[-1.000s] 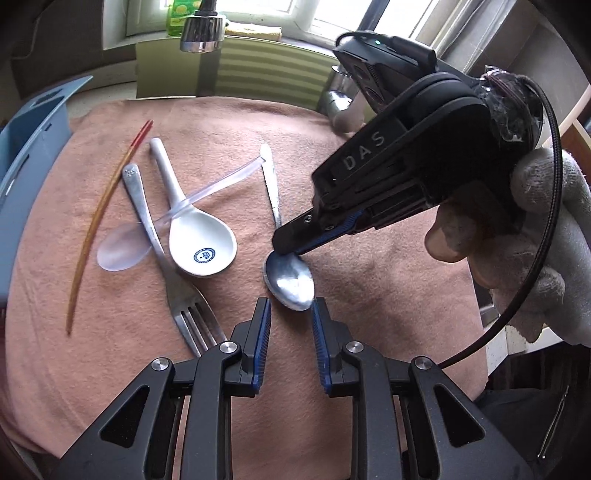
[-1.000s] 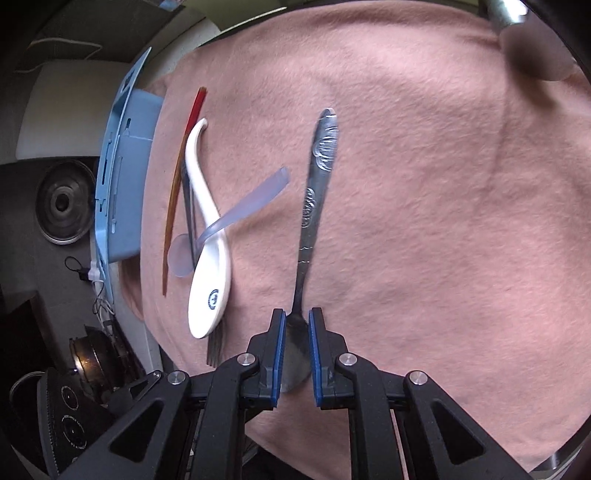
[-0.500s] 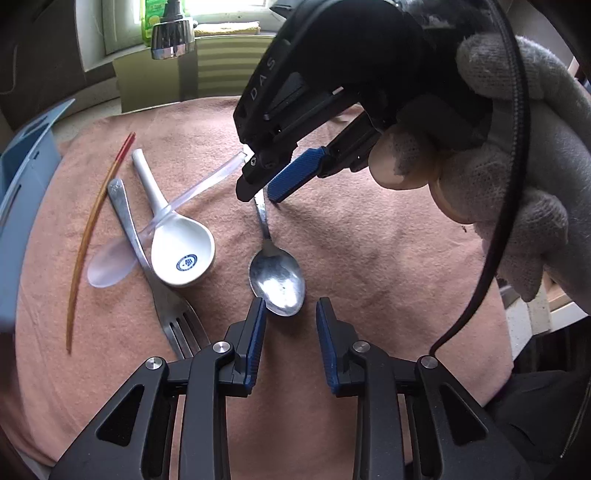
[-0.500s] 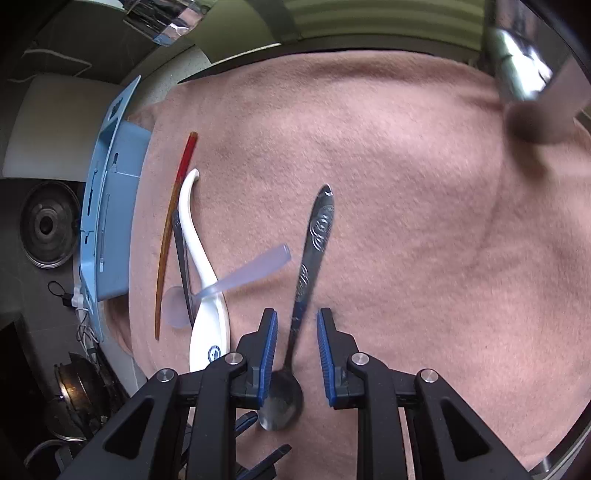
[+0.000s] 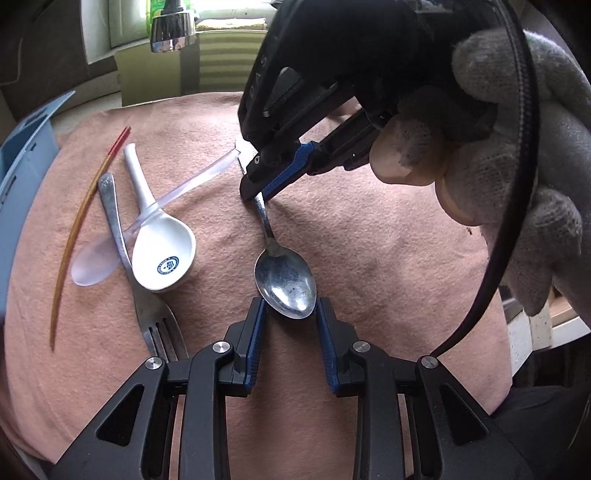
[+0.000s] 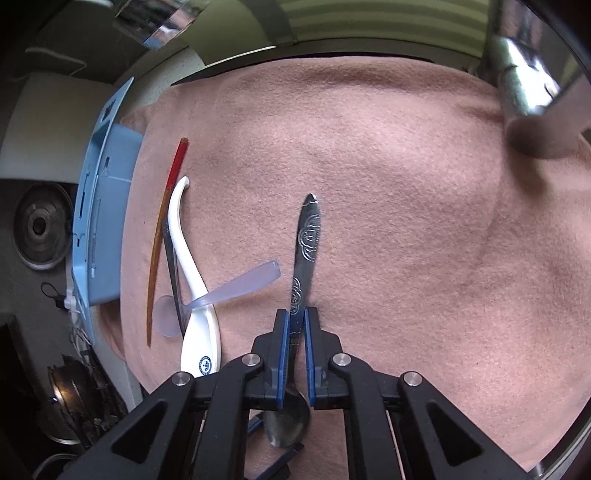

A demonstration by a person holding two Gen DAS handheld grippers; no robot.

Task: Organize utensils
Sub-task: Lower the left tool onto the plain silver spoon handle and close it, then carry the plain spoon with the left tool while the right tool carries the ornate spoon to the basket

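Note:
A metal spoon (image 5: 286,284) lies on the pink towel (image 5: 388,266), bowl toward me in the left wrist view. My right gripper (image 5: 255,194), held by a gloved hand (image 5: 517,177), is shut on the spoon's handle partway along; in the right wrist view the embossed handle (image 6: 306,240) runs out beyond that gripper (image 6: 295,317). My left gripper (image 5: 290,314) is open, its fingertips either side of the bowl's tip, with a gap showing. The spoon rests flat on the towel.
Left of the metal spoon lie a white ceramic spoon (image 5: 162,258), a clear plastic spoon (image 5: 92,266) across it, a fork (image 5: 114,229) and an amber chopstick (image 5: 74,236). A blue plastic holder (image 5: 22,147) stands at the towel's left edge. A chrome faucet (image 5: 171,26) hangs beyond.
My right gripper slid from the spoon's neck up along the handle, opened a little, then shut on the handle. My left gripper's jaws widened slightly and came up around the bowl's tip.

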